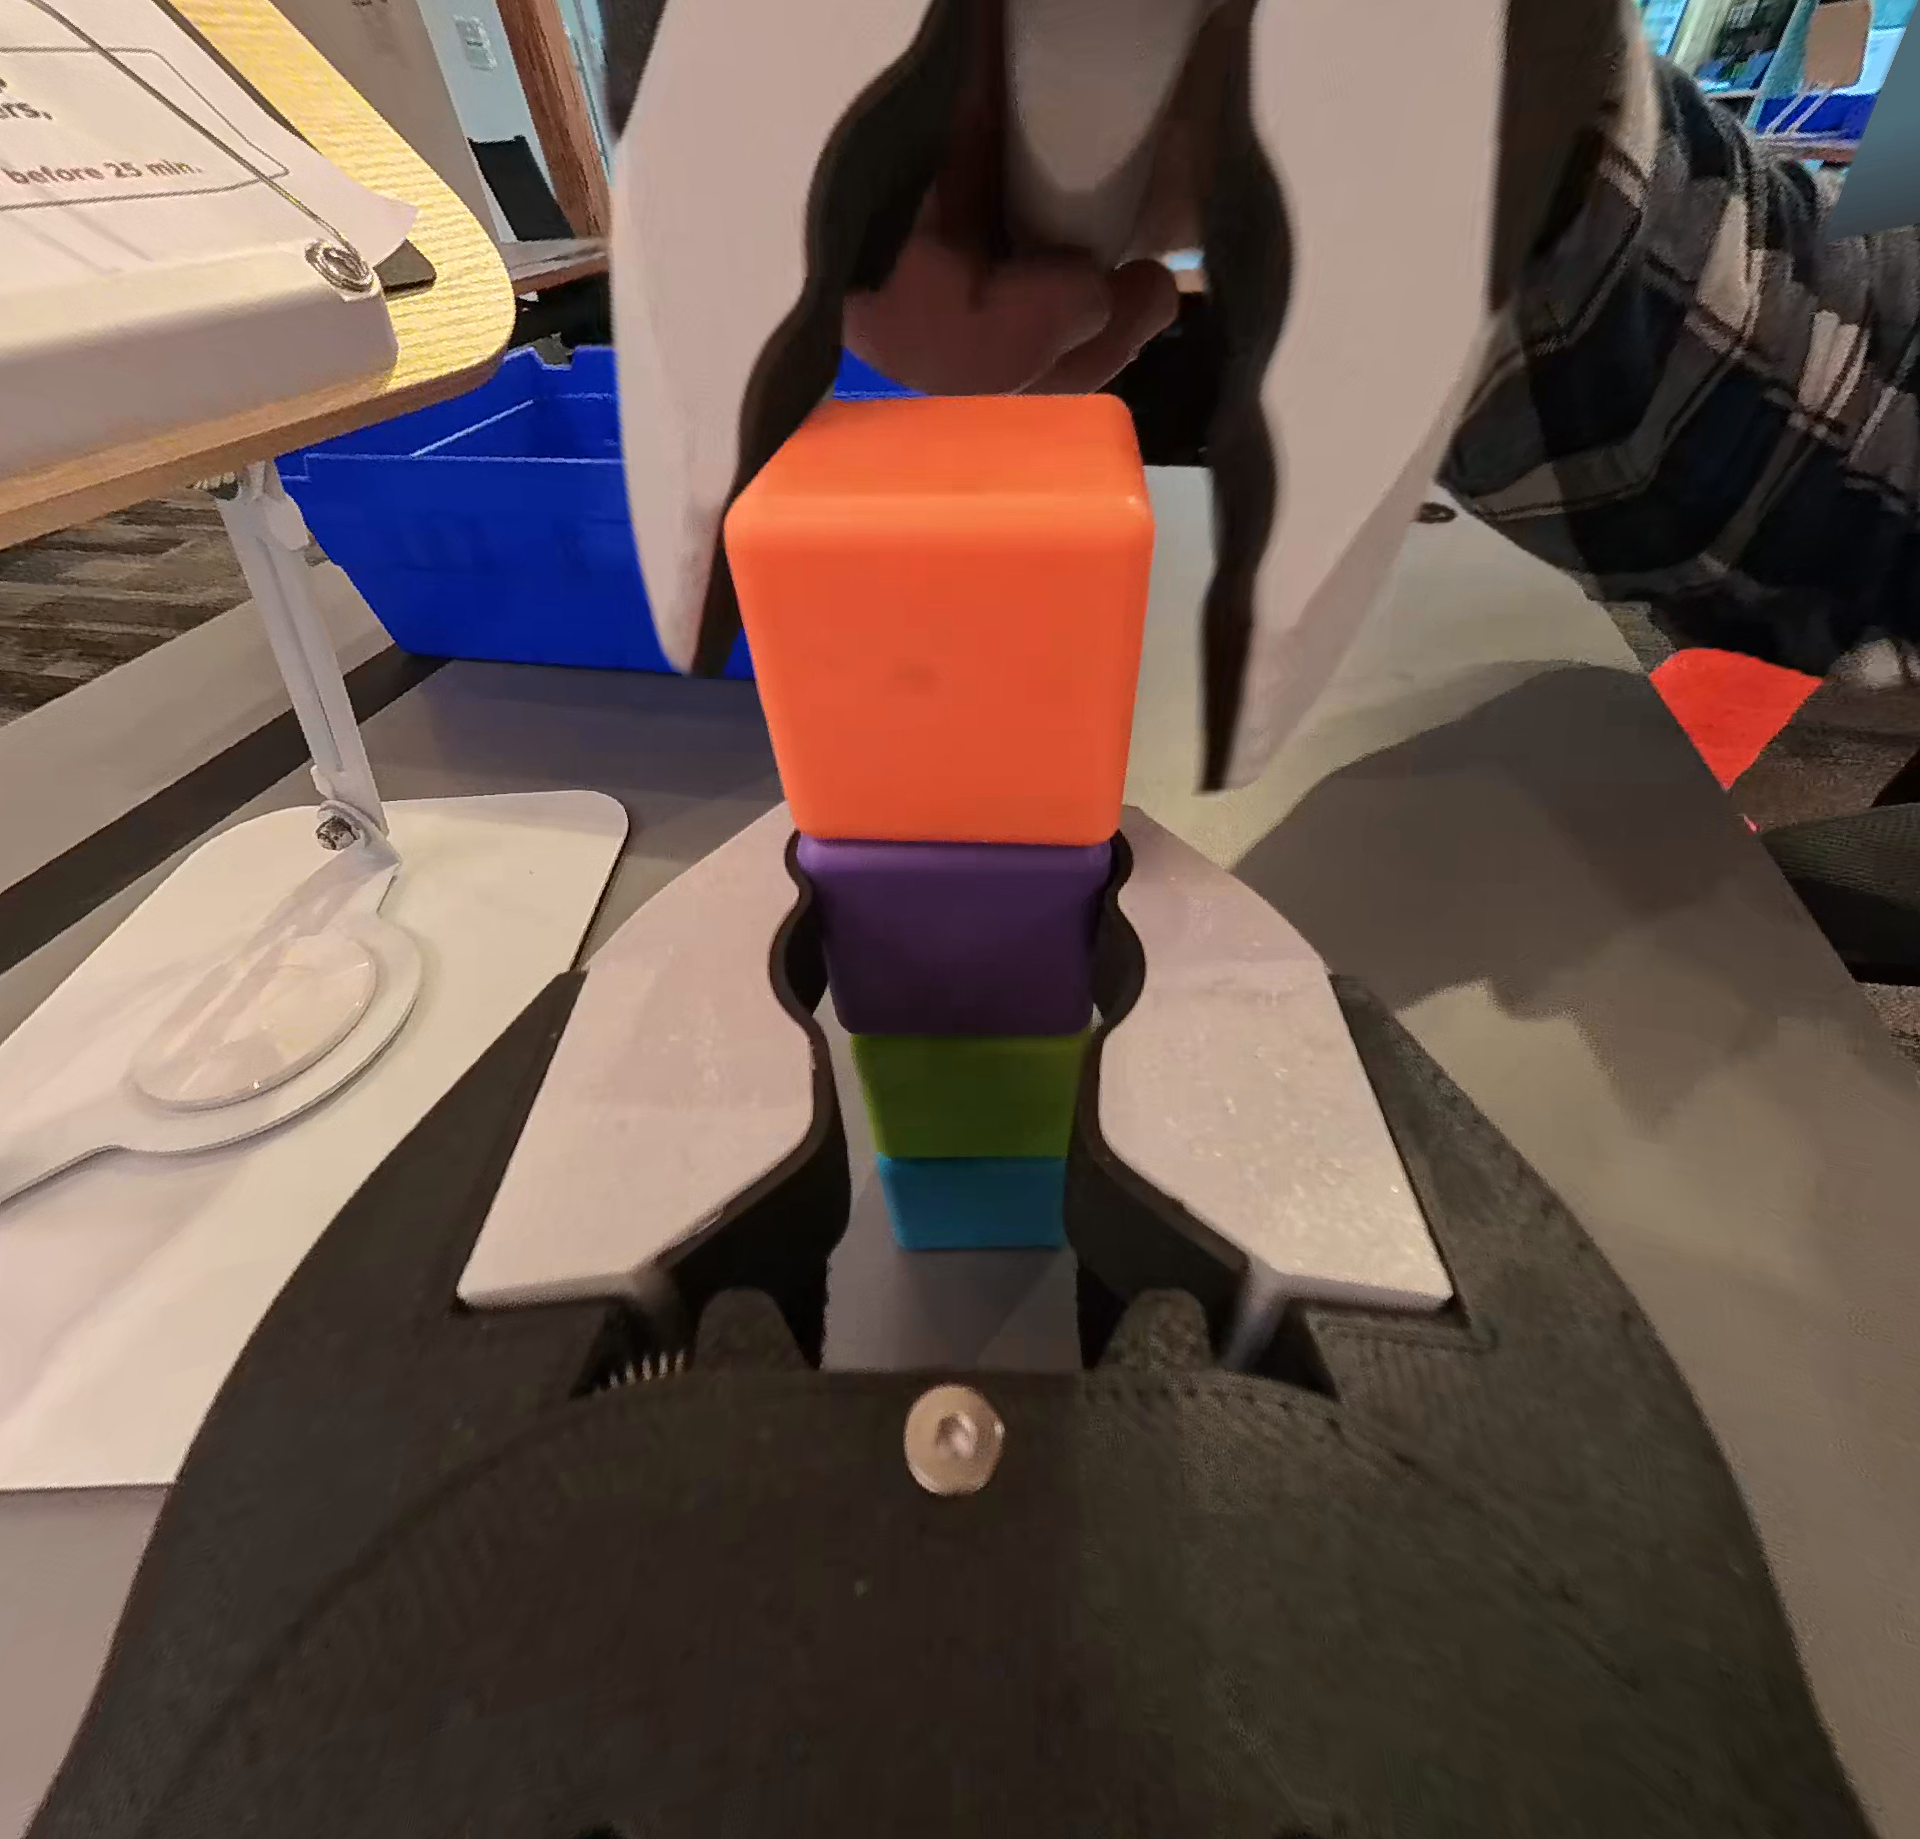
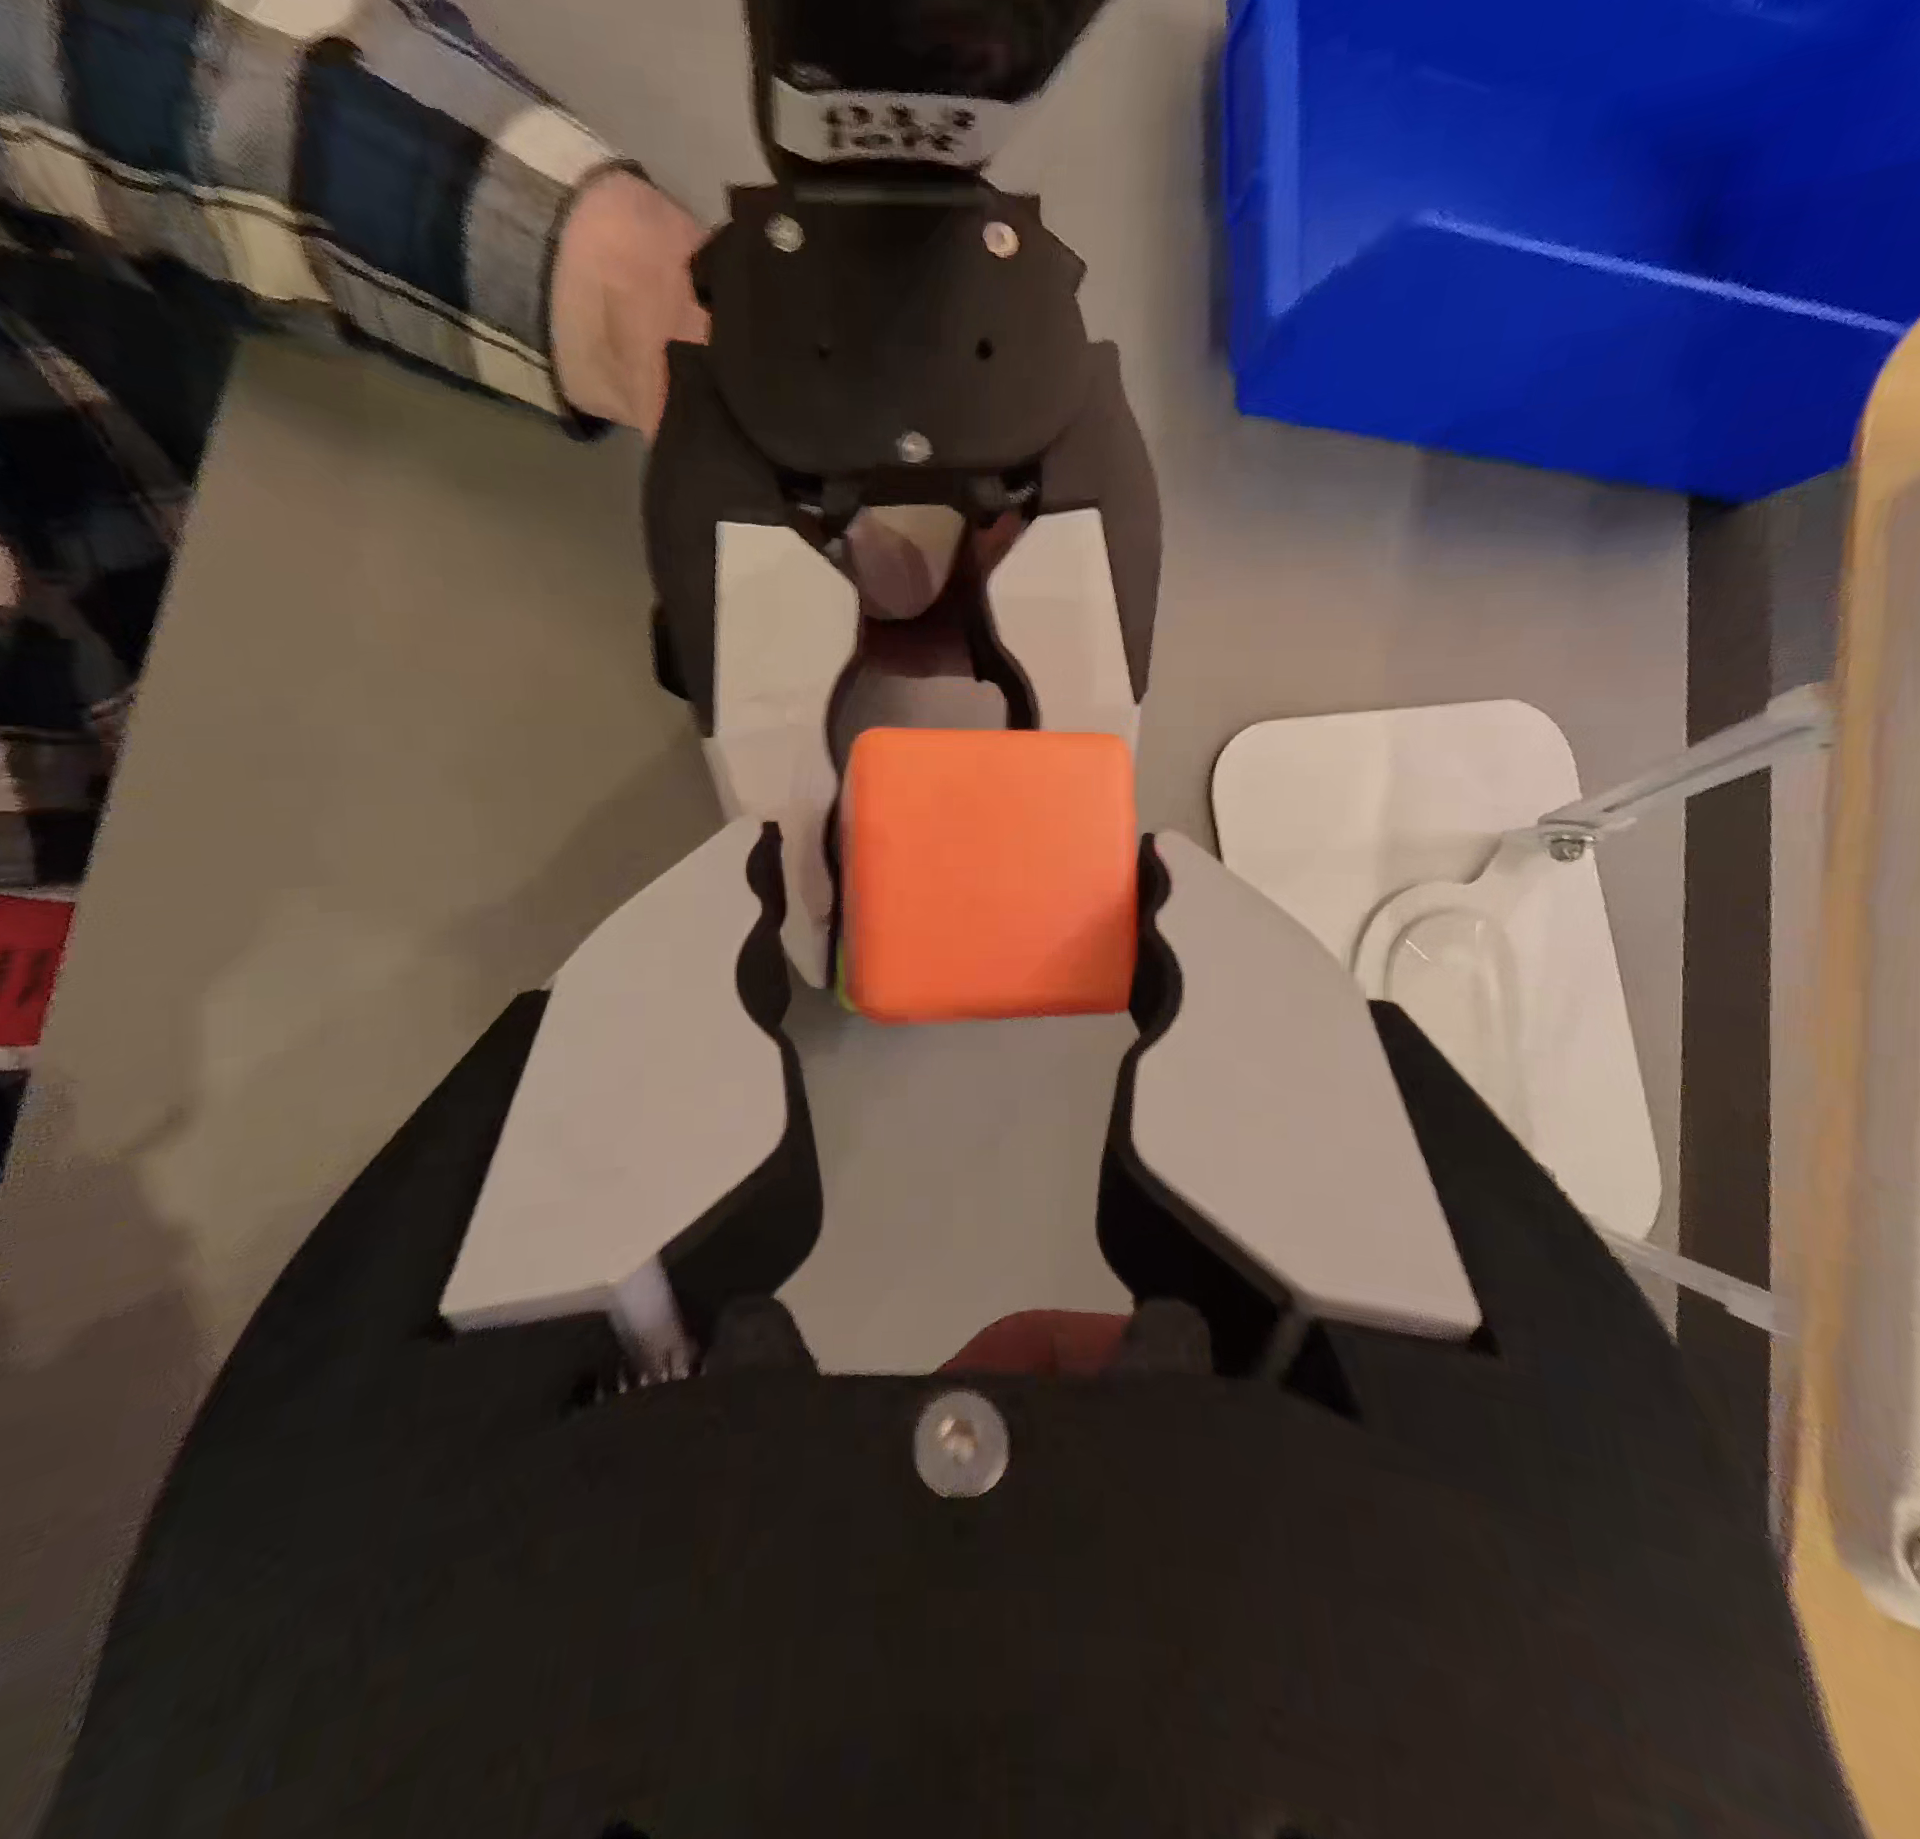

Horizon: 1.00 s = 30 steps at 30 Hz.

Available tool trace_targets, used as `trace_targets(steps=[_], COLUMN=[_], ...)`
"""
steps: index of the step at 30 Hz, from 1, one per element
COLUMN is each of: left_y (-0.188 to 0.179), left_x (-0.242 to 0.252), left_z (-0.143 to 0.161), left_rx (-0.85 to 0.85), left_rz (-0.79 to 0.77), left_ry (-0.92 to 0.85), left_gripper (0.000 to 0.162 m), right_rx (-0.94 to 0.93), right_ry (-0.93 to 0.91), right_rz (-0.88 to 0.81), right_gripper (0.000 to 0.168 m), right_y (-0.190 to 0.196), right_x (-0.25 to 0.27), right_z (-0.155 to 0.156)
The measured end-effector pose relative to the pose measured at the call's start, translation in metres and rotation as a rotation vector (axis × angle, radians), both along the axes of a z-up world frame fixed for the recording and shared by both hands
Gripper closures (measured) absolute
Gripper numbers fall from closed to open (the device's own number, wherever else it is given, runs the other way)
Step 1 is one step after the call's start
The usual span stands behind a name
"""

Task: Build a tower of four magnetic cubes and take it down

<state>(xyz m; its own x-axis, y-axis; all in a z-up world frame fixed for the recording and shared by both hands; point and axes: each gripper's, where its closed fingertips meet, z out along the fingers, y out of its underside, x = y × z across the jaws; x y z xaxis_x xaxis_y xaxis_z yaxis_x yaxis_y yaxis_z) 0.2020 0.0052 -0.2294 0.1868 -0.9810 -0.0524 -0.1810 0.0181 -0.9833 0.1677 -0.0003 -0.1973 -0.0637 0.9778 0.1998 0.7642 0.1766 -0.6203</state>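
A tower of four cubes stands on the grey table [image 1: 1507,958]: orange cube [image 1: 940,636] on top, then purple cube [image 1: 961,937], green cube [image 1: 966,1093] and blue cube [image 1: 971,1202]. My left gripper [image 1: 961,875] comes in level and is shut on the purple cube. My right gripper [image 2: 956,896] comes down from above and is open around the orange cube [image 2: 987,875]. One pad touches the cube and the other stands a little off it. In the right wrist view the left gripper's fingers [image 2: 774,646] reach under the orange cube, which hides the lower cubes.
A blue bin [image 1: 488,542] stands behind the tower and also shows in the right wrist view [image 2: 1558,179]. A white stand with a flat base [image 1: 312,916] carries a wood-edged board [image 1: 416,168] to one side. A plaid sleeve [image 2: 312,179] holds the left gripper. Some 4 cm of space lies between my two pairs of fingers.
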Motion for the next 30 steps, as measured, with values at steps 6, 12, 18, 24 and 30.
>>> trace_targets(steps=[6, 12, 18, 24, 30], left_y=[-0.002, -0.001, 0.0, 0.0, 0.0], left_x=[0.002, 0.002, 0.003, 0.003, 0.004], left_z=[0.0, 0.0, -0.001, -0.001, -0.001], left_rx=[0.007, 0.004, -0.008, -0.016, -0.011], left_rz=[-0.001, 0.004, 0.006, 0.01, 0.012], left_ry=[0.018, 0.024, 0.017, 0.01, 0.02], left_gripper=[0.113, 0.113, 0.113, 0.113, 0.113], right_rx=[-0.026, 0.001, -0.005, -0.088, 0.128], right_ry=[-0.08, -0.241, -0.286, -0.016, 0.207], right_rz=[0.013, 0.0, 0.016, -0.061, -0.345], right_gripper=[0.113, 0.116, 0.117, 0.117, 0.117], right_y=[-0.002, 0.003, 0.004, 0.016, 0.068], right_x=[0.002, 0.005, 0.007, -0.002, 0.064], right_z=[0.001, -0.005, -0.005, 0.037, 0.141])
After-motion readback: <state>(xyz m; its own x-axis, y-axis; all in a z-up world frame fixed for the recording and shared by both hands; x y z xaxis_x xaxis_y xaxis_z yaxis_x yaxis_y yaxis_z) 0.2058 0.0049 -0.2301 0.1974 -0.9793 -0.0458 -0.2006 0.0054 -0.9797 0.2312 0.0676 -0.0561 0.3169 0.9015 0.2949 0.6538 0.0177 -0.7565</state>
